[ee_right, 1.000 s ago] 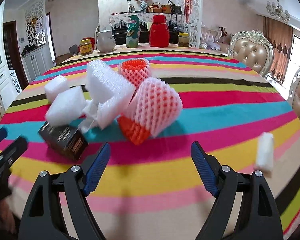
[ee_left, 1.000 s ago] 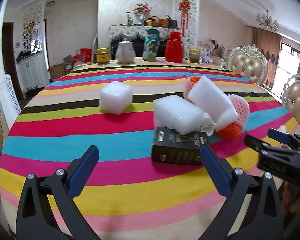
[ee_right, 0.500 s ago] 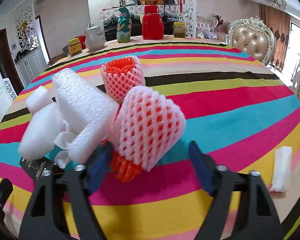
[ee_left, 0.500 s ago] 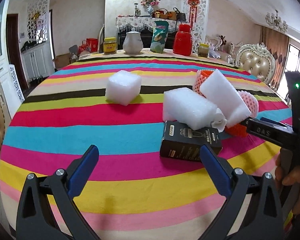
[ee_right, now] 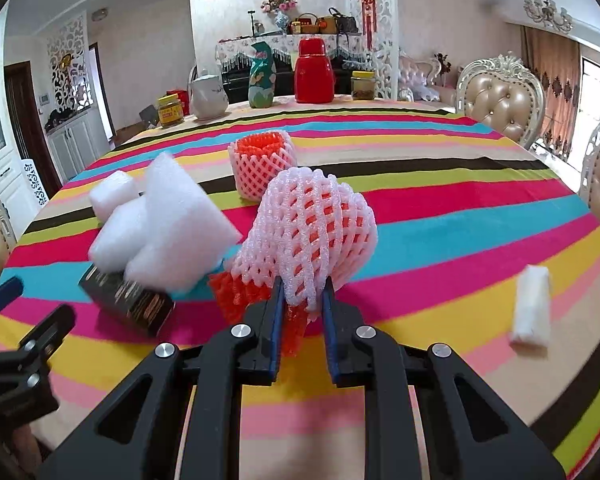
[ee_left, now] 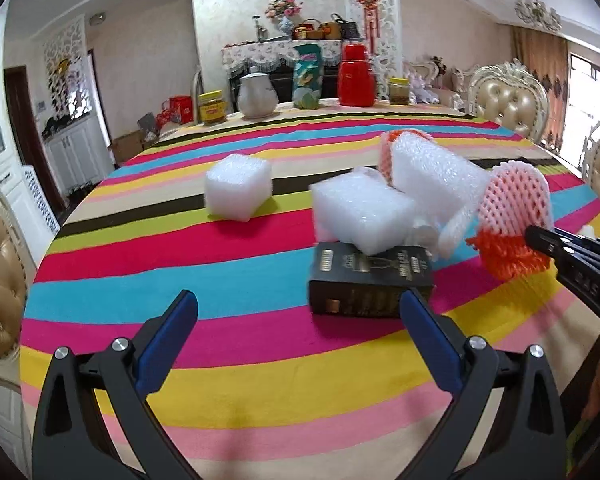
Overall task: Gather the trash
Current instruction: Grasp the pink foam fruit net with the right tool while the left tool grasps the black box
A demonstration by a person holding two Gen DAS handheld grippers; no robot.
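Observation:
A pile of trash lies on the striped table. My right gripper [ee_right: 302,294] is shut on a pink-and-orange foam fruit net [ee_right: 308,228], which also shows in the left wrist view [ee_left: 514,216]. Beside it are white foam blocks [ee_right: 172,224], a black box [ee_right: 128,300] and a second foam net [ee_right: 260,164]. My left gripper [ee_left: 298,312] is open and empty, just short of the black box [ee_left: 368,280]. White foam blocks [ee_left: 360,212] rest on the box, and one foam cube [ee_left: 238,186] sits apart to the left.
A small white foam piece [ee_right: 532,306] lies near the table's right edge. Jars, a white jug [ee_left: 256,94], a green bag and a red flask [ee_right: 314,72] stand along the far edge. Padded chairs [ee_right: 500,100] surround the table.
My right gripper moved forward onto the pink foam net and shut on it. My left gripper stayed open, shifting only slightly towards the black box.

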